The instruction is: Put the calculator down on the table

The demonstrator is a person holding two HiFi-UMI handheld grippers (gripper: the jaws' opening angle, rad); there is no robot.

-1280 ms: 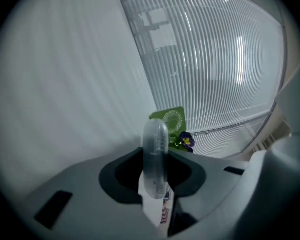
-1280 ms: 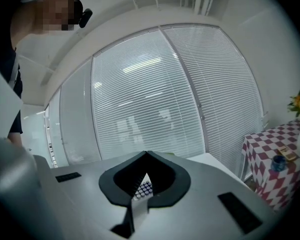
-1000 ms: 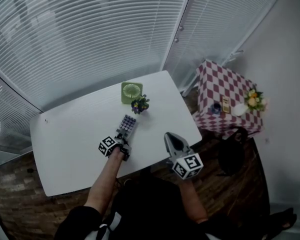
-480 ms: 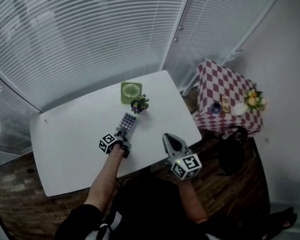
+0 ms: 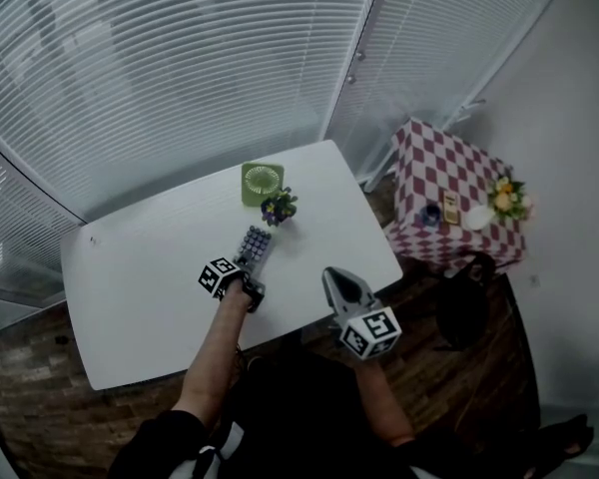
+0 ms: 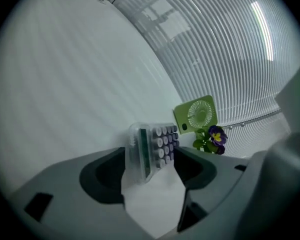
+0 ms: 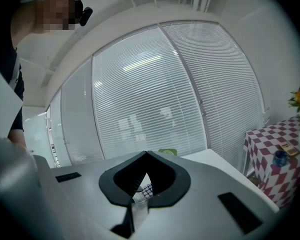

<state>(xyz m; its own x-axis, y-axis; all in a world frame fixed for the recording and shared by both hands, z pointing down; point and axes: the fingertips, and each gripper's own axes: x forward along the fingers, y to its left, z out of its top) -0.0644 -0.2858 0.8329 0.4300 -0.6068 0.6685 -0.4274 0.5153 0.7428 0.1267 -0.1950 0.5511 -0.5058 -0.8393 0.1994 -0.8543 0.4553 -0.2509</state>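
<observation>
calculator [image 5: 256,244] on table [image 5: 140,267] | plant [image 5: 279,208] just behind | fan [image 5: 263,184] behind plant, maybe touching

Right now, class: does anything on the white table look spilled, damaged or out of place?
Nothing stands out. The calculator lies on the table between the left gripper's opening jaws; the fan and flowers stand upright.

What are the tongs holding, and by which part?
Nothing: the left tongs are opening, the calculator lying between them. The right tongs are shut, empty.
</observation>
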